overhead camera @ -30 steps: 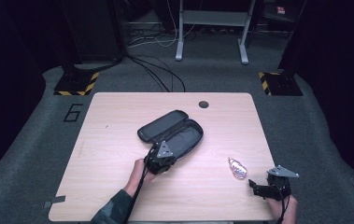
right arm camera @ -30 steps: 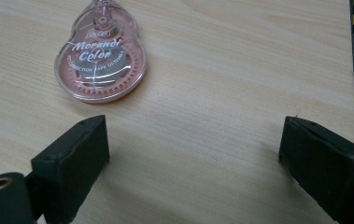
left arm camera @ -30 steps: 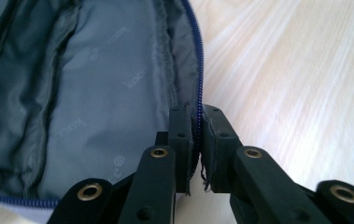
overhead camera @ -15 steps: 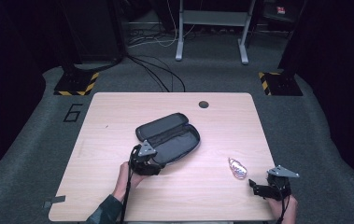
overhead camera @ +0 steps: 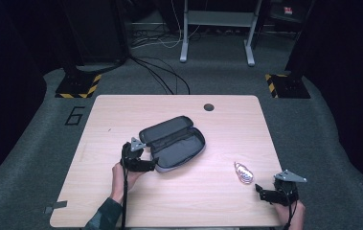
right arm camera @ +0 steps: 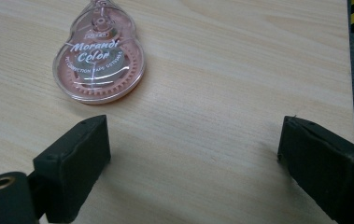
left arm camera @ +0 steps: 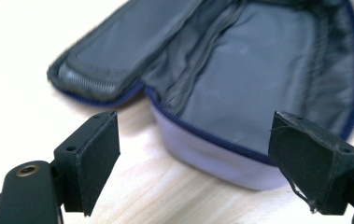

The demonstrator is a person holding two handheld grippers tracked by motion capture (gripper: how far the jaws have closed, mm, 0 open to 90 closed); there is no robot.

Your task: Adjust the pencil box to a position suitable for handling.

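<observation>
A pencil case (overhead camera: 174,143) lies open in the middle of the wooden table (overhead camera: 121,115), dark grey inside (left arm camera: 258,70), with a blue zip and a pale lilac outer wall. My left gripper (overhead camera: 151,165) sits at the case's near left end and points at it. Its jaws have just been opening and now stand wide, open (left arm camera: 195,161), with the case's near wall just ahead and no pad touching it. A pink see-through correction tape roller (overhead camera: 243,172) (right arm camera: 99,58) lies at the right. My right gripper (overhead camera: 261,194) rests near the front right corner, open (right arm camera: 193,172) over bare wood, short of the roller.
A dark round grommet (overhead camera: 209,107) sits near the table's far edge. A strip of tape (overhead camera: 54,208) marks the front left corner. The table's right edge (right arm camera: 352,93) runs close to my right gripper. Cables (overhead camera: 164,76) and stand legs lie on the floor beyond.
My left gripper has slid left along the case's near edge, and its jaws have gone from shut to wide apart. The right gripper and the roller have stayed where they were.
</observation>
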